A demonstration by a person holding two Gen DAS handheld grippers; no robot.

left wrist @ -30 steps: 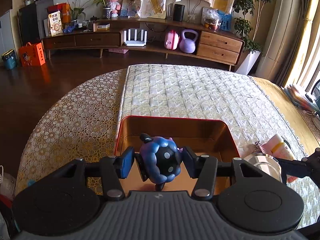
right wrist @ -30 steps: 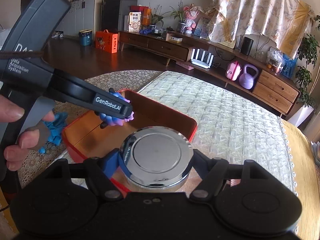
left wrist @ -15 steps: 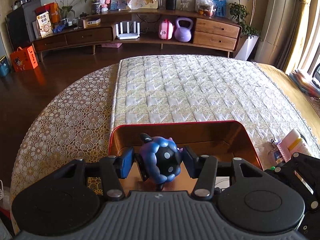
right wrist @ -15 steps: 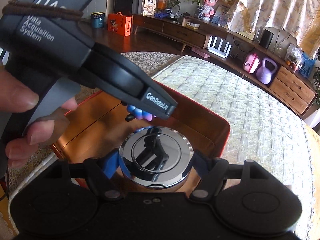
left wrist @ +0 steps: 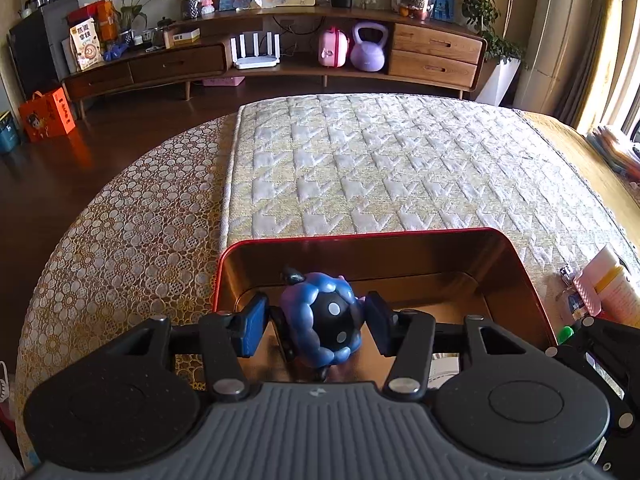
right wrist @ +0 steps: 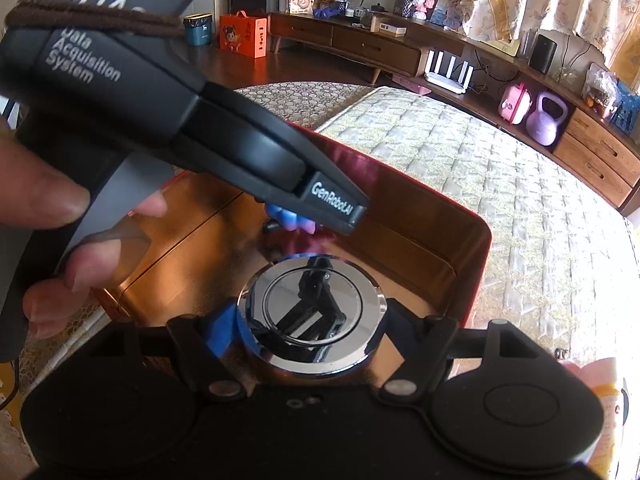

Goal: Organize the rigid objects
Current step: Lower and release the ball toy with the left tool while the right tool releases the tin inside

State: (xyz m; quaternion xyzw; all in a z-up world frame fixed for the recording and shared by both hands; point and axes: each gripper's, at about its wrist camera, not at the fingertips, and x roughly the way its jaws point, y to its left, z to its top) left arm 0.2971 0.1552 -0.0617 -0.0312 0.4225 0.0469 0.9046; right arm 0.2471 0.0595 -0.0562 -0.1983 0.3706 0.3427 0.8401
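1. We are working over a round bench (left wrist: 120,240) covered with a lace cloth, with a quilted runner (left wrist: 380,168) lying across its middle.
2. A red tin box (left wrist: 532,280) with a shiny copper-coloured inside is sitting open on the near part of the runner; in the right wrist view its red wall (right wrist: 478,256) is rising on the right side.
3. We are holding the left tool (left wrist: 316,320) over the near left part of the box, and its two pads are pressing on either side of a blue figurine (left wrist: 320,316), so it is gripping that figurine.
4. The figurine is bumpy and blue, with a black patch dotted white facing the camera and a small dark horn pointing far and left; it is hanging inside the box outline, and we cannot tell whether it is touching the floor of the box.
5. We are holding the right tool (right wrist: 310,320) low in the near part of the box, its fingers closed on a round chrome disc (right wrist: 312,312); the blue pad (right wrist: 220,328) is touching the disc's left edge.
6. The disc is lying flat, mirroring the left tool above it, and it is sitting just near of the figurine (right wrist: 288,216).
7. In the right wrist view our left hand (right wrist: 80,240) is wrapping around the left tool's grey handle.
8. A pale tube (left wrist: 612,284) and a few small items are lying on the runner just right of the box.
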